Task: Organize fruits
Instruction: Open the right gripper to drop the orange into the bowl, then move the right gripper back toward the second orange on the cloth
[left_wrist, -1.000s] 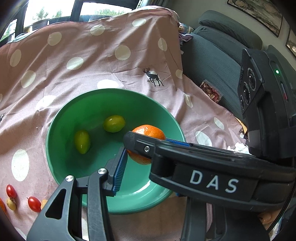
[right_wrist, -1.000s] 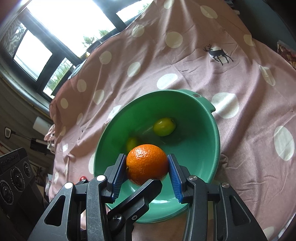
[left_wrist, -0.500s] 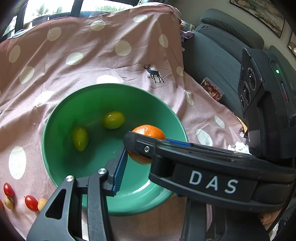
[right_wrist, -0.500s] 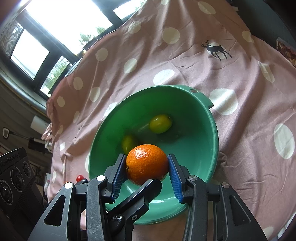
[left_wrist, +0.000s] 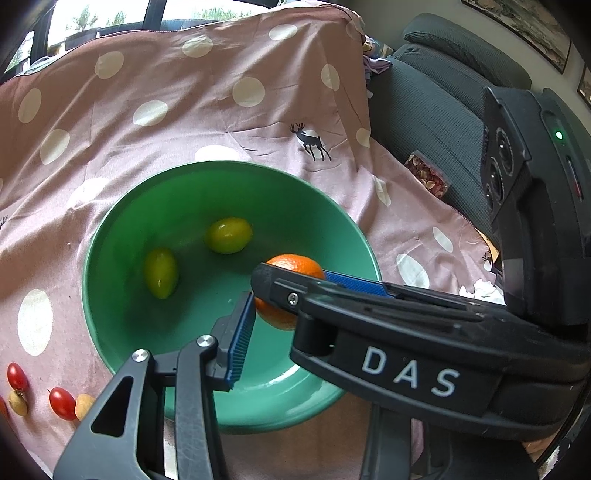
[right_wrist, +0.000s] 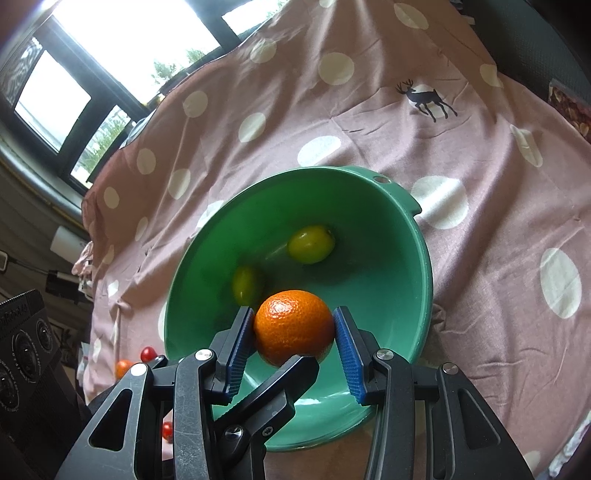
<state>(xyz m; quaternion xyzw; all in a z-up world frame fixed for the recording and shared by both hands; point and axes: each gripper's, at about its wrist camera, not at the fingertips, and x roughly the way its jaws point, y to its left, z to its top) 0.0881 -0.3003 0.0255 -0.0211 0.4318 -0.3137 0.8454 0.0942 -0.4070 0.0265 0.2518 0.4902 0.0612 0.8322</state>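
Both wrist cams sit close, tilted down over the near rim of the green bowl (left_wrist: 88, 280) (right_wrist: 424, 258) (left one from the side); they share its inside and the spotted cloth (left_wrist: 166, 92) (right_wrist: 369, 92).

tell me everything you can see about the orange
The orange is round, bright orange, with glossy dimpled peel, whole and unpeeled. The right gripper holds it by its sides between blue ribbed pads, above the near part of the green bowl. A black finger of the left gripper crosses in front of it; contact is unclear.

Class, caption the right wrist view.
Right claw holds an orange over a green bowl containing two green fruits.
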